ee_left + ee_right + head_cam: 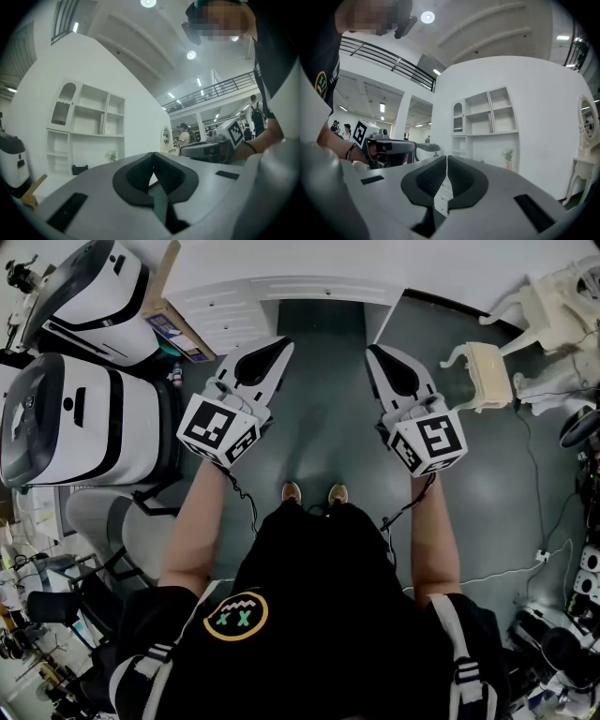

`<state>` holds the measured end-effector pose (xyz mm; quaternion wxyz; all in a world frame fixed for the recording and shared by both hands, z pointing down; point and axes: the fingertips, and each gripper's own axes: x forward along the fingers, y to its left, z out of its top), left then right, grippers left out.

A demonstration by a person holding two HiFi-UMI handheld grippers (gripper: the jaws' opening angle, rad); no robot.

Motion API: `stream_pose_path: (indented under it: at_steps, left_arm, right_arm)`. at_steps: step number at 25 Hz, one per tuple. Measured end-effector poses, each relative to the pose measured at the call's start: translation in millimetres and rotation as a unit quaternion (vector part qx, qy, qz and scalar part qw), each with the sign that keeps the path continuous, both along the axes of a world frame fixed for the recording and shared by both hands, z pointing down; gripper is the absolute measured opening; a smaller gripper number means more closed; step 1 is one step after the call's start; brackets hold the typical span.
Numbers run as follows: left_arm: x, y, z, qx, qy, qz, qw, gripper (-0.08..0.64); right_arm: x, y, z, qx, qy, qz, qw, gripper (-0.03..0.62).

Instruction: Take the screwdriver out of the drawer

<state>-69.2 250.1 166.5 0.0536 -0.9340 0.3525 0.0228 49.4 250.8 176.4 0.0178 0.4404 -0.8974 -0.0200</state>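
Smooth grey floor (323, 423) | white drawers (300, 287) | left hand-held gripper (284, 343) closed, empty | right hand-held gripper (371, 350) closed, empty

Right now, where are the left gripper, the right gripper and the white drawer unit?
left gripper (284, 345): head view, shut jaw tips.
right gripper (372, 351): head view, shut jaw tips.
white drawer unit (234, 320): head view, drawer fronts.

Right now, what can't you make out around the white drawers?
- Screwdriver: in no view; the white drawers look shut, so their contents are hidden.
- Print on the cardboard box: too small in the head view.
- Floor ahead: in their own views, the left gripper and right gripper bodies cover the lower half.
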Motion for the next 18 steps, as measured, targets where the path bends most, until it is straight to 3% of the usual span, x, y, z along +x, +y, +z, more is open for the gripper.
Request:
stream_pose_path:
  at_steps: [3,12,18]
  left_arm:
    - [-1,1,0,-0.001,0.001,-0.002,1.0,0.017]
    - [-2,-2,5,-0.008,0.001,-0.005,1.0,0.017]
    - [1,-7,9,-0.012,0.0,-0.007,0.9999,0.017]
  right_arm:
    - [1,0,-1,0.0,-0.003,-0.001,1.0,0.061]
    - [-2,1,4,-0.001,-0.003,-0.029,1.0,0.408]
    - [1,-1,11,0.007,0.015,-0.03,0.999,0.465]
